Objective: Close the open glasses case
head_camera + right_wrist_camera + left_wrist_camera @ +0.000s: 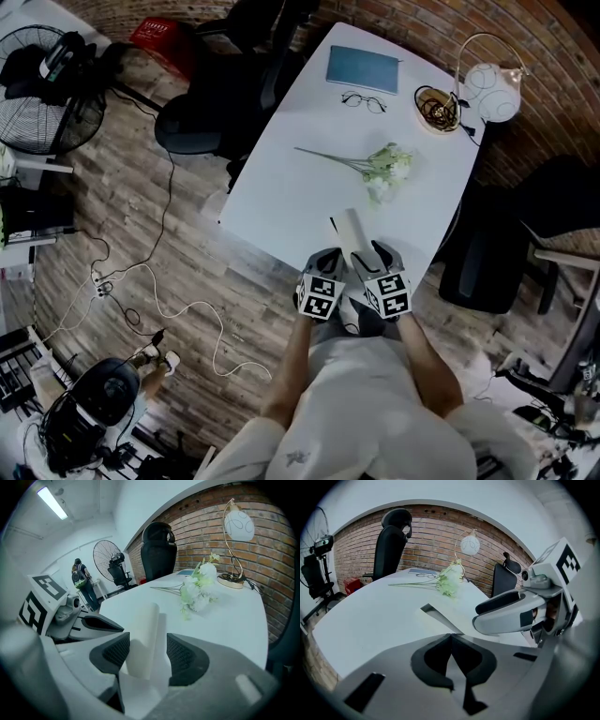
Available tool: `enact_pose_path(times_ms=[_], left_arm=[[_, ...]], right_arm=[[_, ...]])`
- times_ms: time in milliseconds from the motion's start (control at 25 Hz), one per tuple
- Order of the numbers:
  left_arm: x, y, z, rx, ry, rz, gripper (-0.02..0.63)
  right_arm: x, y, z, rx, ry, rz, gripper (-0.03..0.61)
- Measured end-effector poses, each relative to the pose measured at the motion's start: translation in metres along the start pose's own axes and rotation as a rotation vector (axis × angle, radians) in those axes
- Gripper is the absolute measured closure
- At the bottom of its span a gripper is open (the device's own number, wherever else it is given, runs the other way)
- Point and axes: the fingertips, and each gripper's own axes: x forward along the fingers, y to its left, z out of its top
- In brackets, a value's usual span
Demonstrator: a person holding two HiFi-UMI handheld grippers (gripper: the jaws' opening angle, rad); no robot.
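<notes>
One glasses case (143, 620) sits between parted jaws of right gripper (147, 644); left gripper (451, 641) closed.

Left tool (451, 637) jaws together — right tool (148, 652) jaws apart.

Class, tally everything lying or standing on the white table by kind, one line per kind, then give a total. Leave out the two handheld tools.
Glasses case: 1
Pair of glasses: 1
Blue book: 1
Spray of white flowers: 1
Lamp with a round shade: 1
Total: 5
</notes>
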Motion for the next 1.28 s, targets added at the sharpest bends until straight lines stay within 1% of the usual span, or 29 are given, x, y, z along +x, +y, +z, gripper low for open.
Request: enact_pose_path(times_ms=[840,1280], left_arm=[[-0.005,0.009,-0.008,0.001,0.038,0.019,0.609],[-0.005,0.010,-0.013,0.000,0.048,0.012,0.609]], right_arm=[[0.007,0.007,-0.005,-0.002,0.028,0.014,0.330],[0.012,0.011,-0.008,-0.015,0.037,0.017,0.330]])
